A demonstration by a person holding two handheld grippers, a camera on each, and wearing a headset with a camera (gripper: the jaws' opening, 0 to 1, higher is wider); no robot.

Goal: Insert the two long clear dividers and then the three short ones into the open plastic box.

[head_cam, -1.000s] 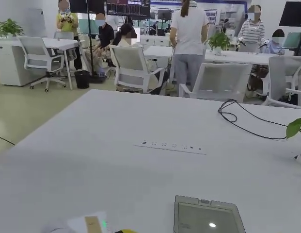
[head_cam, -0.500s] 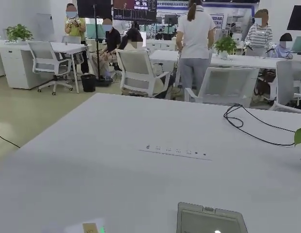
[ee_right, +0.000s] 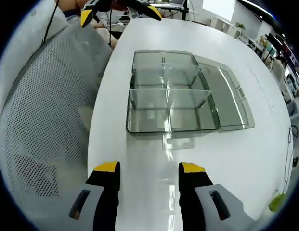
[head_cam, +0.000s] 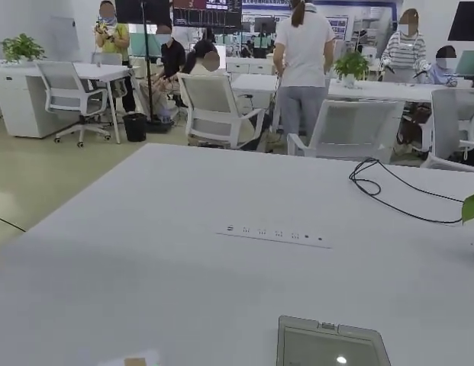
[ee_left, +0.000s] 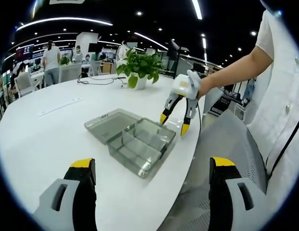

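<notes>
The clear plastic box (ee_right: 168, 91) sits at the table's near edge with its lid (ee_right: 226, 98) folded flat beside it. Clear dividers (ee_right: 164, 89) stand inside and split it into several compartments. A small flat clear piece (ee_right: 178, 141) lies on the table against the box's near wall. My right gripper (ee_right: 149, 168) hangs open just short of that piece, holding nothing. My left gripper (ee_left: 151, 166) is wide open and empty, a little back from the box (ee_left: 139, 144). In the left gripper view the right gripper (ee_left: 174, 122) hovers open over the box's far corner. The lid (head_cam: 332, 347) shows at the head view's bottom.
A white power strip (head_cam: 273, 234) is set into the table's middle. A black cable (head_cam: 389, 194) loops at the far right, near a potted plant (ee_left: 139, 70). Office chairs (head_cam: 214, 110) and people stand beyond the far edge. The person's body is right by the table edge (ee_right: 98, 110).
The head view has shifted slightly. The gripper part at its bottom left edge has sunk almost out of frame. The box lid has stayed put.
</notes>
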